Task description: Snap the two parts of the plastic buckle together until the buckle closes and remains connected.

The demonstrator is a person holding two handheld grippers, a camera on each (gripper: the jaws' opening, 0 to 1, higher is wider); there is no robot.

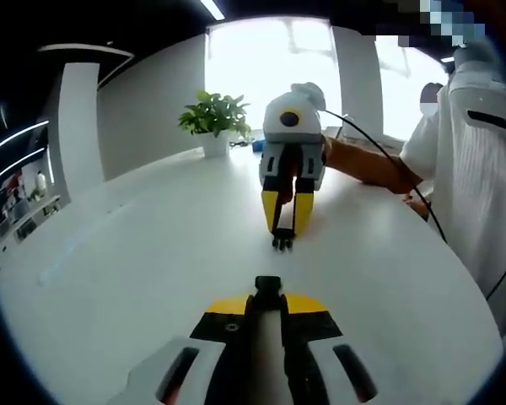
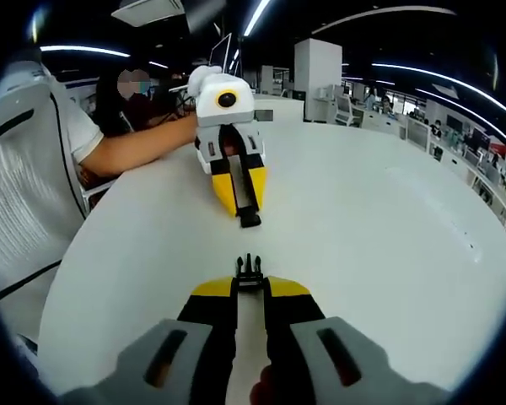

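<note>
Now both yellow-tipped grippers face each other over the white round table (image 1: 135, 278), well apart: the left gripper (image 1: 268, 291) is clamped on the black plastic socket half of the buckle (image 1: 268, 284), the right gripper (image 2: 249, 274) on the black pronged half (image 2: 249, 267).

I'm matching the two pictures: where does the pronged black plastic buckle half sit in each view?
Left gripper view: pronged black plastic buckle half above centre, in the far hand-held gripper's tips.
Right gripper view: bottom centre, in this view's own tips.
Shared landmark: the round white table.

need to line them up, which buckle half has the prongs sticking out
The pronged buckle half, held in the right gripper. The other buckle half, in the left gripper, ends in a plain blocky shape.
</note>
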